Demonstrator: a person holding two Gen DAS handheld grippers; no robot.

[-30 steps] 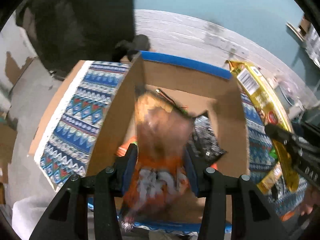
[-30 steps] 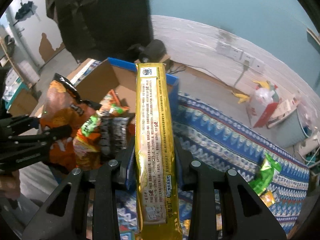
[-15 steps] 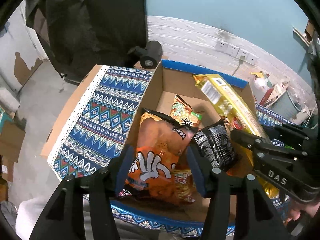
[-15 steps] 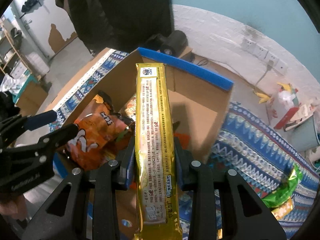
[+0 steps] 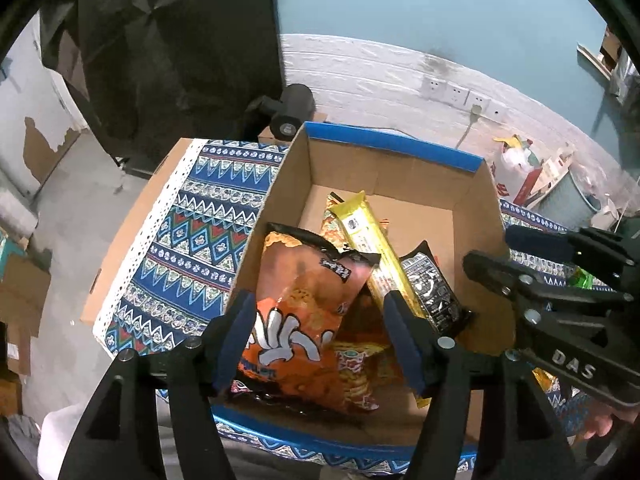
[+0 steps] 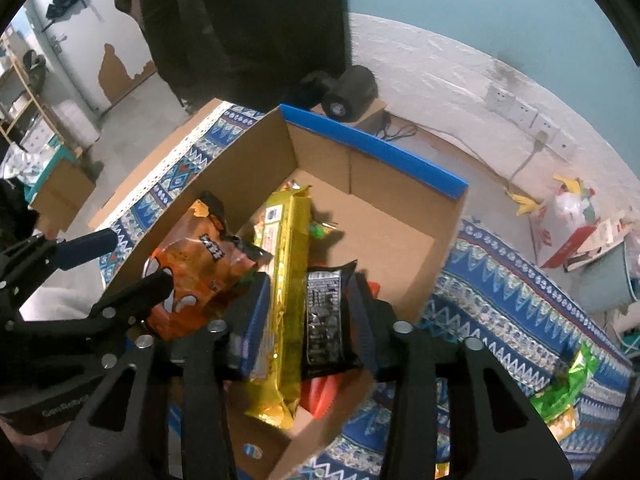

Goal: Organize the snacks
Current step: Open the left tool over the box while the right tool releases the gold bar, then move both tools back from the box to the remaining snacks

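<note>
Left gripper (image 5: pixel 320 336) over the near edge of the cardboard box (image 5: pixel 476 248), fingers spread wide, nothing clamped. Orange chip bag (image 5: pixel 304 312) lies between the blue pads but apart from both, resting in the box against its left wall, top end tilted up toward that wall. Right gripper (image 6: pixel 308 320) also over the box, near its right wall; fingers wide apart, holding nothing. Long yellow packet (image 6: pixel 286 292) lies in the box between the right gripper's fingers, close to the left pad; whether it touches the pad I cannot tell. It runs from the near edge toward the box's far wall, leaning over the other snacks. Black packet (image 6: pixel 322 316) sits just beside the yellow one on its right, in the box. More orange-red snack bags (image 5: pixel 360 360) underneath, partly hidden.

Box has blue-edged flaps, stands on a table covered with a blue patterned cloth (image 5: pixel 192 248). Green snack bag (image 6: pixel 568 384) lies on the cloth outside the box, well apart, toward the table's right end. Black cylinder (image 6: pixel 352 92) beyond the box's far left corner.
</note>
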